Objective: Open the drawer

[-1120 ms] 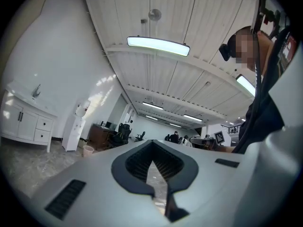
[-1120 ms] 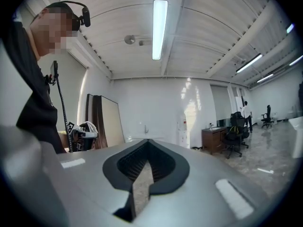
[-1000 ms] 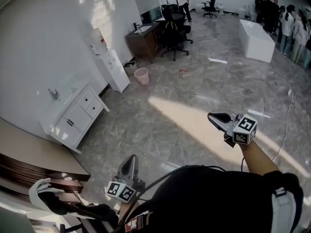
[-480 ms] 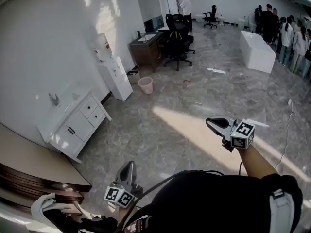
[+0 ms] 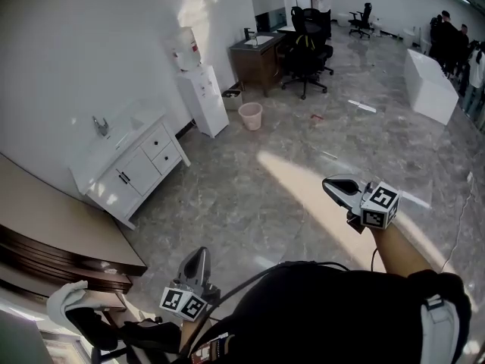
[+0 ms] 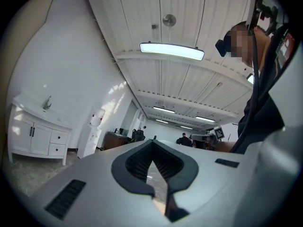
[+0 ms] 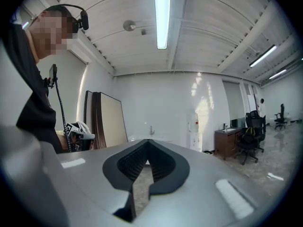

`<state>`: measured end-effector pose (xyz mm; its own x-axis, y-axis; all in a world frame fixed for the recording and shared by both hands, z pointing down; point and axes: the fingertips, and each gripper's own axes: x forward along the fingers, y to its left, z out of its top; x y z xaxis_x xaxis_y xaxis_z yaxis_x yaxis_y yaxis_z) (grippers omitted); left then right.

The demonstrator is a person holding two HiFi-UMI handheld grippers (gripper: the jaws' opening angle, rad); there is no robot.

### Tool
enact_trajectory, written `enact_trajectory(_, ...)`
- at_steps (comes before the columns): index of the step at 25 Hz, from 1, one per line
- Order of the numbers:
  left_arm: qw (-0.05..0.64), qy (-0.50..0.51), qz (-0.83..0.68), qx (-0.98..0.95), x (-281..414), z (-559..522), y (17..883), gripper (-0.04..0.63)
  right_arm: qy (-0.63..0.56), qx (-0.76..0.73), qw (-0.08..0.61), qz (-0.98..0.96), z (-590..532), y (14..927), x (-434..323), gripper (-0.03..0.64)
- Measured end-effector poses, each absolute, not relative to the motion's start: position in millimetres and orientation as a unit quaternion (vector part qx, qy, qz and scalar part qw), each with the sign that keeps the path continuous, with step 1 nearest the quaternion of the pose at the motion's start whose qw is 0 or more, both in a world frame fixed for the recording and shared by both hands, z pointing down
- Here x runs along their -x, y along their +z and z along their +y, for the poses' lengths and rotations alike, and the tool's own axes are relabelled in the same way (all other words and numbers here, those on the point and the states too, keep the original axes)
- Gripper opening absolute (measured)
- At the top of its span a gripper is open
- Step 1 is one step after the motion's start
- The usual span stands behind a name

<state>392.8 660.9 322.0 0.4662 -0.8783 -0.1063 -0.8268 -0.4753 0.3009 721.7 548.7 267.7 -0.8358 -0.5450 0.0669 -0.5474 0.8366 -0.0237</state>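
Observation:
A white vanity cabinet (image 5: 121,177) stands against the left wall, with two small drawers (image 5: 161,150) at its right end, both closed, and a tap on top. It also shows at the far left in the left gripper view (image 6: 35,136). My left gripper (image 5: 198,253) is held low near my body, several steps short of the cabinet, with its jaws shut on nothing (image 6: 152,142). My right gripper (image 5: 334,182) hovers over the bare floor to the right, also shut and empty (image 7: 148,141). In the right gripper view the cabinet is mostly hidden behind the jaws.
Past the cabinet stand a water dispenser (image 5: 203,97), a pink bin (image 5: 250,116), a dark desk (image 5: 258,58) and black office chairs (image 5: 307,48). A white block (image 5: 428,86) and several people are at the far right. Brown panels (image 5: 61,237) lean at the near left.
The cabinet and the things along the wall now lie nearer and further right in the head view. Both grippers have been carried forward with me, still shut.

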Motion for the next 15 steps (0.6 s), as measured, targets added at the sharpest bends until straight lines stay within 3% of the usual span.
enact_trajectory(8,0.085,-0.119,-0.564,-0.813,-425,618,318,0.000,0.021,-0.220,0.020,-0.975,465,276,-746,-0.005)
enact_trajectory(15,0.084,-0.143,-0.592,-0.788,-518,553,308,0.000,0.011,-0.181,0.012,-0.983,375,264,-822,-0.005)
